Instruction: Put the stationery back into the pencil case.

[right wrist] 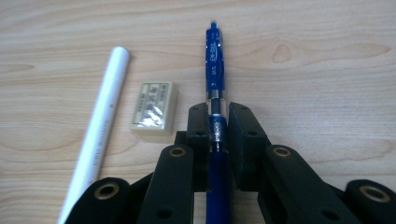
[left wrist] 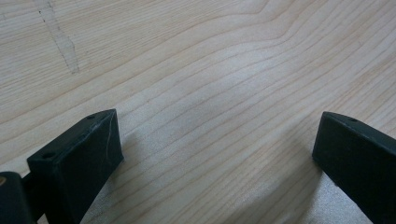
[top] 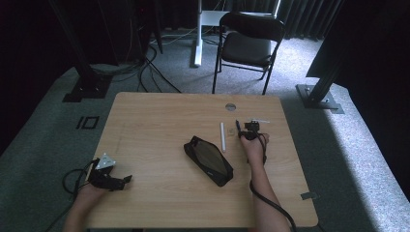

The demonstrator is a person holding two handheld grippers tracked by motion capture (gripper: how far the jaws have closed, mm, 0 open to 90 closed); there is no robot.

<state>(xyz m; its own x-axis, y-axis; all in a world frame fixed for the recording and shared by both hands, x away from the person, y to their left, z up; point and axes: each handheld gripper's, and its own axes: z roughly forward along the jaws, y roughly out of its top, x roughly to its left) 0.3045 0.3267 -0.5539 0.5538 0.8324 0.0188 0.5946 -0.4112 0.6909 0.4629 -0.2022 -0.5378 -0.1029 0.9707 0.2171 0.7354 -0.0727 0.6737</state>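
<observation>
Right claw is clamping a blue pen — jaws closed on the barrel at its silver band, so the pick step looks in hand, most likely to load the black pencil case.

Pen location: far right part of the table, beyond the case, sitting in the right claw. Whether it is lifting off the wood or still lying on it — can't tell from the right gripper view.

Orientation: in the right gripper view the long axis is running straight along the claw's own line, with the free end pointing away from the hand. In the high view the pen is too small to read more than that.

Neighbours: a white eraser just beside the pen on its left, not touching, and a white stick further left, lying roughly parallel.

Left claw is sitting released, jaws wide apart over bare wood at the near left of the table, grasping nothing.

Next move, my read: lift clear of the eraser, swing toward the case and turn the pen's axis to match the case's diagonal. The left claw will probably need to steady the case.
</observation>
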